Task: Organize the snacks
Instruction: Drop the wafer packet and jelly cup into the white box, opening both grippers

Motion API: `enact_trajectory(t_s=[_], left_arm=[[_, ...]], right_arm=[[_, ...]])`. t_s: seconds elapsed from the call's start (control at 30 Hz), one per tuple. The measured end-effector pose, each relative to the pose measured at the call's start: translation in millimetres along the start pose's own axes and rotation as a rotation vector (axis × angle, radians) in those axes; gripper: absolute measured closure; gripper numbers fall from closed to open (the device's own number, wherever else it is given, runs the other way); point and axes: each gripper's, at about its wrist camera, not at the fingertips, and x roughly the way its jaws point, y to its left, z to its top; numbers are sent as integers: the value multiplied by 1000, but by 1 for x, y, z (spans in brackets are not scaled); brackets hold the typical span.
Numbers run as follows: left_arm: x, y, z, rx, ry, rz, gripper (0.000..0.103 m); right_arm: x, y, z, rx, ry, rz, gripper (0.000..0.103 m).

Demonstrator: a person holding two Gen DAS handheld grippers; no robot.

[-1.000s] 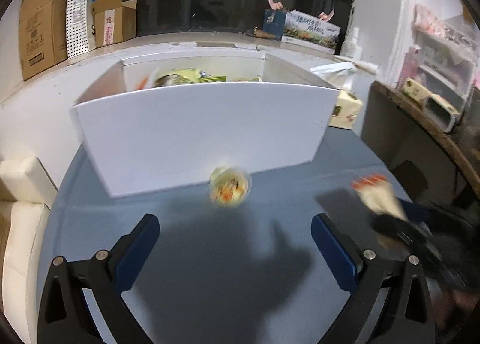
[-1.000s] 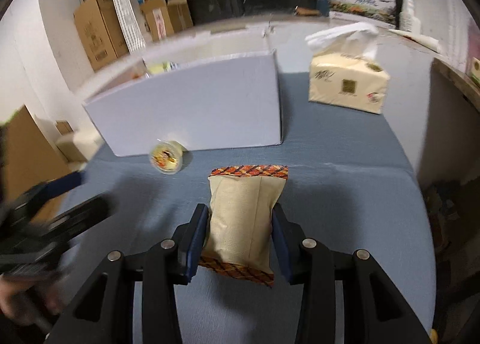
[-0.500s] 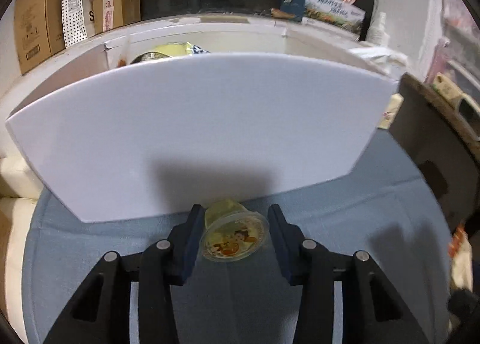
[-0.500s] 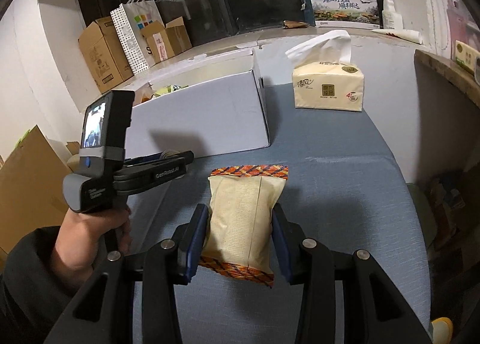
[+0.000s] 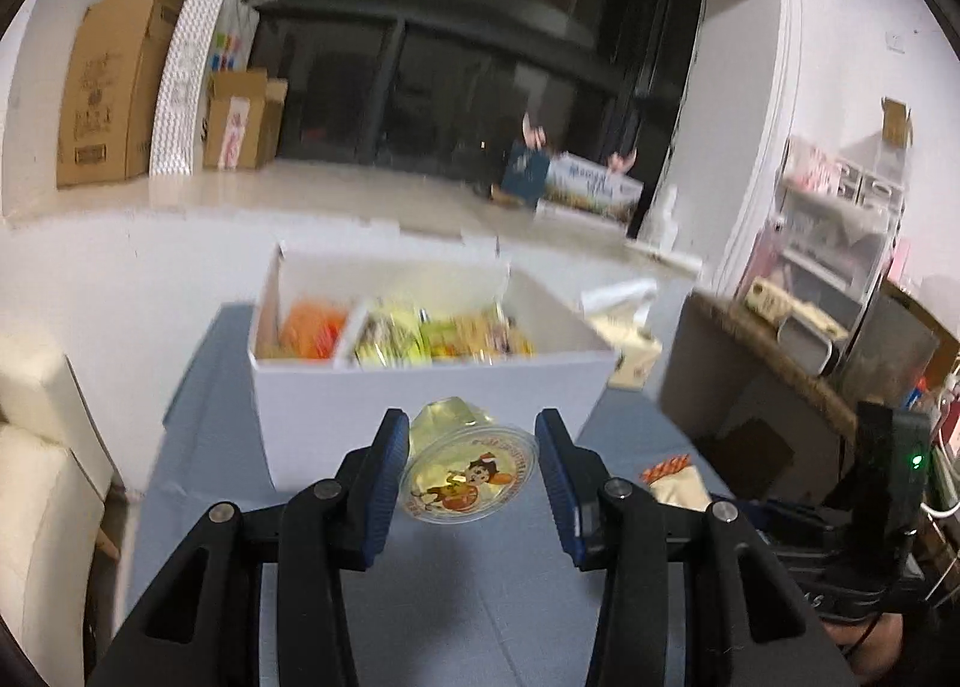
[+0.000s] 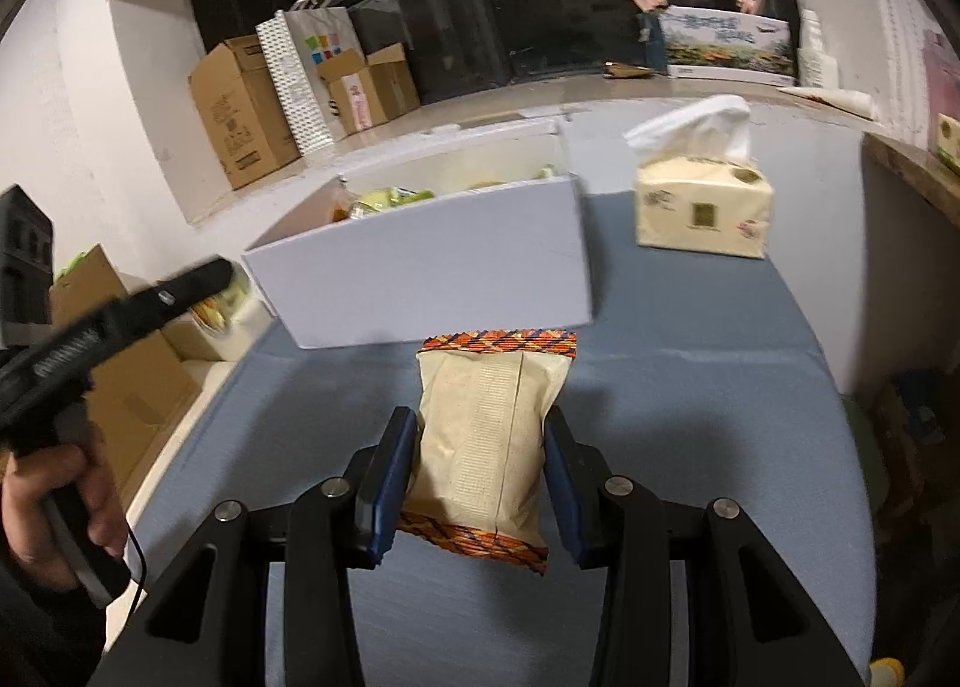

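A: What is being held, and where?

B: A jelly cup (image 5: 465,474) is being pinched between the left gripper's (image 5: 474,486) jaws, raised before the white box (image 5: 432,393). A beige snack bag (image 6: 486,441) is being pinched by the right gripper's (image 6: 480,483) jaws above the blue counter (image 6: 708,405).

A: Risks?

B: The rounded cup is possibly being gripped only at its rim, so slipping is being risked; the box wall may be clipped.

A: Orientation?

B: The cup's lid is facing the camera; the bag's long axis is running forward, away from the jaws.
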Motion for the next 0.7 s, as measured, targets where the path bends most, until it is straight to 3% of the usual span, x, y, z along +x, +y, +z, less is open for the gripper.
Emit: enact_trajectory(t_s=[0.17, 0.27, 0.47, 0.6, 0.63, 0.67, 0.7], left_arm=[[20, 14, 40, 14, -29, 4, 55], [53, 21, 72, 11, -22, -3, 55], [123, 33, 125, 21, 27, 18, 55], [158, 44, 139, 13, 78, 40, 54], [164, 47, 139, 6, 95, 53, 50], [169, 51, 138, -11, 113, 63, 26], [174, 59, 137, -49, 125, 80, 1]], right_arm=[[9, 20, 48, -58, -41, 33, 57], [26, 25, 86, -95, -58, 46, 57], [85, 11, 168, -38, -10, 9, 57], [110, 8, 195, -62, 7, -12, 54], [114, 7, 198, -63, 12, -15, 42], [119, 5, 199, -54, 24, -9, 10], [124, 2, 199, -40, 38, -3, 0]])
